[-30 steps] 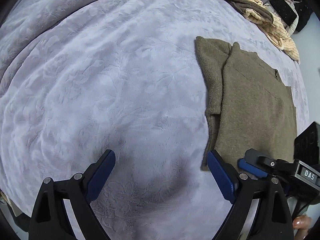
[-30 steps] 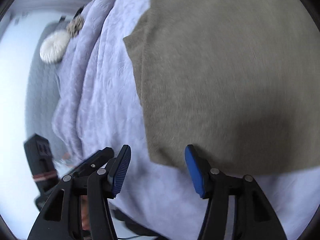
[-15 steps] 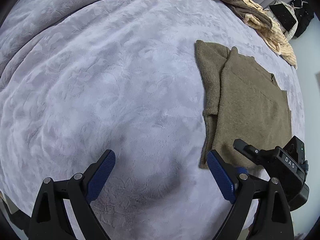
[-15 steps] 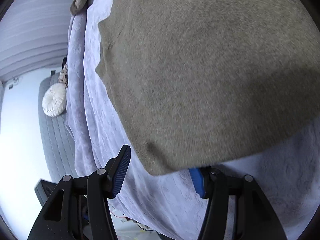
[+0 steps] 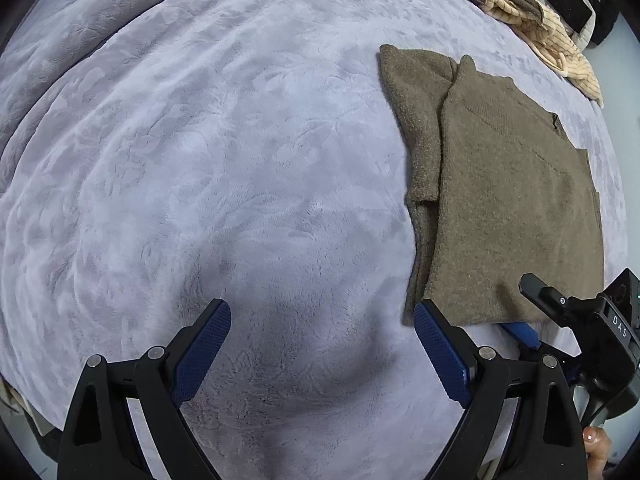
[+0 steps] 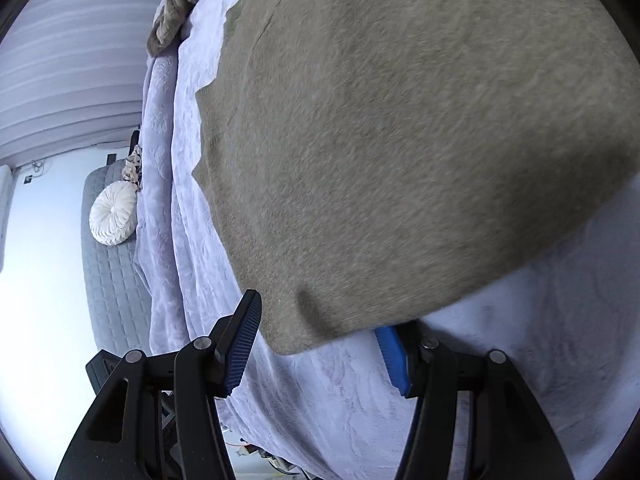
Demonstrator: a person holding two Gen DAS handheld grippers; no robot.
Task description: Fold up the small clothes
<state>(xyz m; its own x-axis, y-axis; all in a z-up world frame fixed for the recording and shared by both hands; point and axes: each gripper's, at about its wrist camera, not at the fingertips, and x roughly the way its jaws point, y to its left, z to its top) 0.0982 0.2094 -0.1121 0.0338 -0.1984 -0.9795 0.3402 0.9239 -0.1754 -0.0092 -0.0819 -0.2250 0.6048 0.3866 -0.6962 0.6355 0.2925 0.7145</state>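
- Fingers on my left gripper are spread wide over the purple blanket.
- My right gripper is spread too, one finger under the brown sweater's near edge.

Fuzzy, matt olive-brown knit sweater, slightly rough nap. Plush lavender bedspread beneath, soft velvety pile with an embossed floral pattern. Matt black plastic left gripper and right gripper, with ribbed blue rubbery pads and small shiny metal pins. Ribbed cream knit throw at the far edge. Pleated, faintly satiny white round cushion on quilted grey fabric.
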